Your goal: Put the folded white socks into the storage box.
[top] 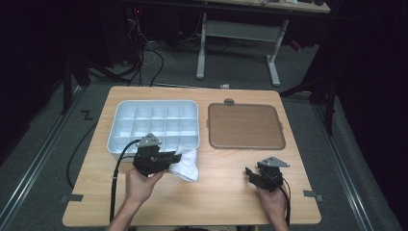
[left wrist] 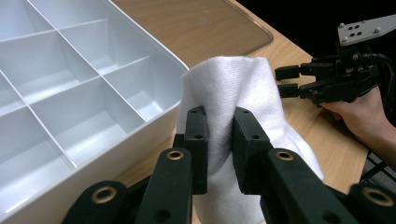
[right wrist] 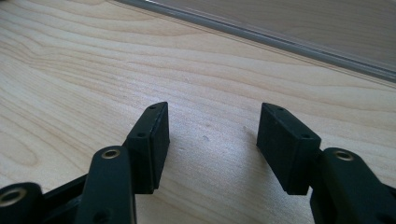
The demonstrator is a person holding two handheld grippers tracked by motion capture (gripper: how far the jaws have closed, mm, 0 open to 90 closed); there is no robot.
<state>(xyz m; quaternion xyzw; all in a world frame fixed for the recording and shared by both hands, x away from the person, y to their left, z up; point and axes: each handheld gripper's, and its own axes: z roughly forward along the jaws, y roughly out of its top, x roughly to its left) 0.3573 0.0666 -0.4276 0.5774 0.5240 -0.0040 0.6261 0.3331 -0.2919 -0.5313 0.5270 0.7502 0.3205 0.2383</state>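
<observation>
A white cloth (left wrist: 233, 88) is clamped between the jaws of the left gripper (left wrist: 219, 144), which are pressed together on a fold of it. In the high view the cloth (top: 186, 162) is seen at the front right corner of the white tray (top: 115, 126), partly resting on the wooden table (top: 226, 192) and partly raised by the left gripper (top: 168, 159).

The step in hand is judged to be the lifting of the cloth toward the tray. To do it well, the grip should be kept firm on the fold, because only a small part of the fabric is pinched and the rest hangs loose. The cloth should be raised high enough that its hanging end passes over the tray wall (left wrist: 154, 79) without dragging on it. One compartment should be chosen early, and the loose end should be lowered into it first, so that nothing lies over the dividers.

The right gripper (right wrist: 212, 135) is held with its jaws apart and nothing between them, low over the bare table; it is seen also in the high view (top: 251, 174), well apart from the cloth.

The tray is divided into many compartments, and all those that can be seen are empty. Beside it a brown lid (top: 245, 126) lies flat, and nothing is seen on it.
</observation>
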